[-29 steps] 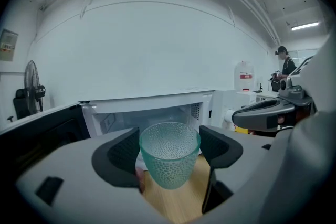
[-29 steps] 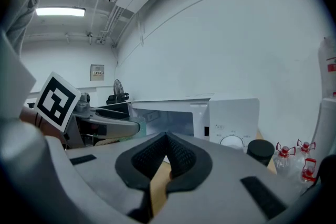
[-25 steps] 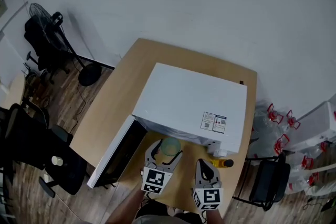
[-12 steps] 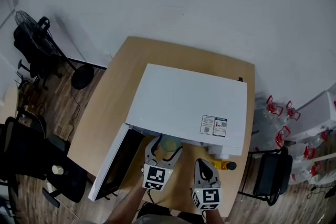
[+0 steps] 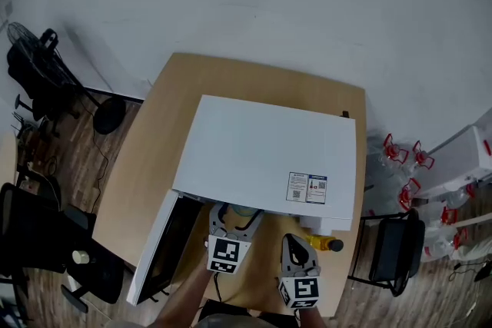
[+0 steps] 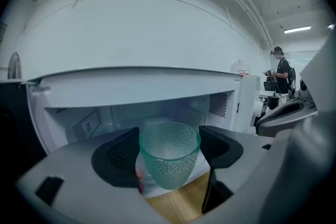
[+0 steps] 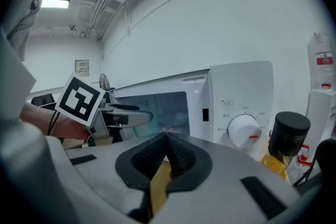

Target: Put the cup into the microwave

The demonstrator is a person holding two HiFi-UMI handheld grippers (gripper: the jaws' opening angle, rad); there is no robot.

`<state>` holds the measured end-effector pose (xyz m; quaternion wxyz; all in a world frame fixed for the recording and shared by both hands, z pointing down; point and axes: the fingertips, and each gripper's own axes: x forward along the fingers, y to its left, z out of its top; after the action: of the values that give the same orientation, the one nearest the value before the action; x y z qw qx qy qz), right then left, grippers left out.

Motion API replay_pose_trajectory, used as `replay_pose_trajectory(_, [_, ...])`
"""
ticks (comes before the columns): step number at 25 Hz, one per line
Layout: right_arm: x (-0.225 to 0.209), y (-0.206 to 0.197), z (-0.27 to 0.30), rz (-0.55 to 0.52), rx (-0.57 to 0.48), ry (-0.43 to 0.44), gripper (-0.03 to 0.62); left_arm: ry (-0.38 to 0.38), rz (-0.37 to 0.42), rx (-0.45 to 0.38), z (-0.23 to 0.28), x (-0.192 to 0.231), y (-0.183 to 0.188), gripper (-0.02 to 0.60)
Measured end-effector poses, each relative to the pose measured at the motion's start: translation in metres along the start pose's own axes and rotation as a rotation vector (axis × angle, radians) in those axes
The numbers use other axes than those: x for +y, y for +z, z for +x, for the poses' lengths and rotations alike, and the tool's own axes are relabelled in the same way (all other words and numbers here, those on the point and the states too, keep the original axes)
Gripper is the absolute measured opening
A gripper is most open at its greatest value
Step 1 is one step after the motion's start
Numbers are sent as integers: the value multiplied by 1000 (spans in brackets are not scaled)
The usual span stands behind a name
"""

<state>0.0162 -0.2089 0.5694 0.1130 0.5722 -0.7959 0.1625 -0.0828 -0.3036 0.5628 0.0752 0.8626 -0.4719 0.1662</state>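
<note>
A pale green dimpled glass cup (image 6: 169,158) stands upright between the black pads of my left gripper (image 6: 169,153), which is shut on it. The cup hangs at the mouth of the white microwave (image 6: 142,92), just over the front sill of the cavity. From the head view the left gripper (image 5: 234,220) reaches under the microwave's (image 5: 265,154) front edge, with only the cup's rim (image 5: 243,210) showing. The door (image 5: 154,247) hangs open to the left. My right gripper (image 5: 296,253) stays shut and empty near the table's front edge; its own view shows its pads (image 7: 167,157) pressed together.
A yellow bottle with a black cap (image 7: 286,140) stands at the microwave's right front corner (image 5: 326,244). The wooden table (image 5: 146,157) carries the microwave. Black chairs (image 5: 46,230) stand left, a chair (image 5: 396,253) right. A person (image 6: 281,73) stands far off.
My left gripper has carried the cup forward from in front of the microwave to under its front edge, into the opening. The right gripper has hardly moved.
</note>
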Motion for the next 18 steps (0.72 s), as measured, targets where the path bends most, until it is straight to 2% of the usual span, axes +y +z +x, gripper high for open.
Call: replay_pose_trajectory(18, [-9, -13, 7, 19, 38, -37, 17, -13, 11, -17, 27, 6, -5, 367])
